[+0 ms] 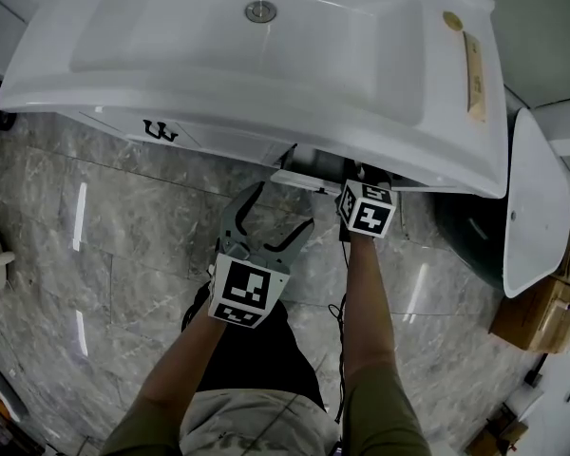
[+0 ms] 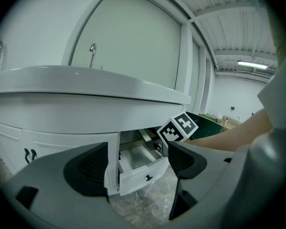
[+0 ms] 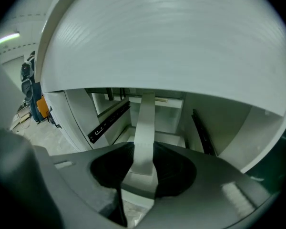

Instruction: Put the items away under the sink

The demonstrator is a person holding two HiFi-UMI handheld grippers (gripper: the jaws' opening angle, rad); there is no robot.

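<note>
Under the white sink (image 1: 266, 55) a white drawer (image 2: 140, 168) stands pulled out. In the right gripper view my right gripper (image 3: 143, 165) is shut on a long, flat white item (image 3: 144, 128) that reaches forward over the open drawer (image 3: 169, 140). From the head view only its marker cube (image 1: 367, 207) shows, tucked at the sink's front edge, with the jaw tips hidden below the rim. My left gripper (image 1: 283, 207) hangs open and holds nothing, over the floor to the left of the drawer. The left gripper view looks between its jaws at the drawer and the right cube (image 2: 178, 128).
A beige stick-like item (image 1: 472, 74) and a round gold piece (image 1: 452, 21) lie on the sink's right rim. A dark green bin (image 1: 470, 231), a white fixture (image 1: 537, 207) and a cardboard box (image 1: 541, 316) stand at the right. Black drawer rails (image 3: 107, 120) line the cabinet.
</note>
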